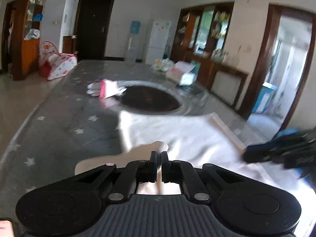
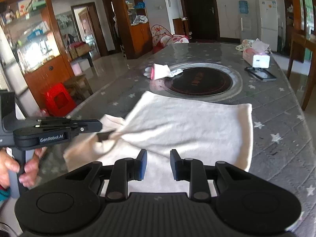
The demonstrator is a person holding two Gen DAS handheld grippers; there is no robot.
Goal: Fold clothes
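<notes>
A white cloth (image 2: 187, 126) lies spread on the grey star-patterned table (image 2: 276, 106), just in front of the round dark inset. My left gripper (image 1: 159, 159) is shut on a pinched-up fold of this cloth (image 1: 177, 136) at its left edge; from the right wrist view the same gripper (image 2: 102, 135) lifts that corner off the table. My right gripper (image 2: 158, 166) hovers open over the near edge of the cloth, nothing between its fingers. In the left wrist view it shows as a blurred dark shape (image 1: 280, 150) at the right.
A small white and pink garment (image 2: 161, 71) lies beside the round black inset (image 2: 199, 82). A tissue box (image 2: 256, 56), a folded bundle (image 2: 245, 44) and a black tray (image 2: 260, 74) sit at the far right. A person's hand (image 2: 11, 167) holds the left gripper's handle.
</notes>
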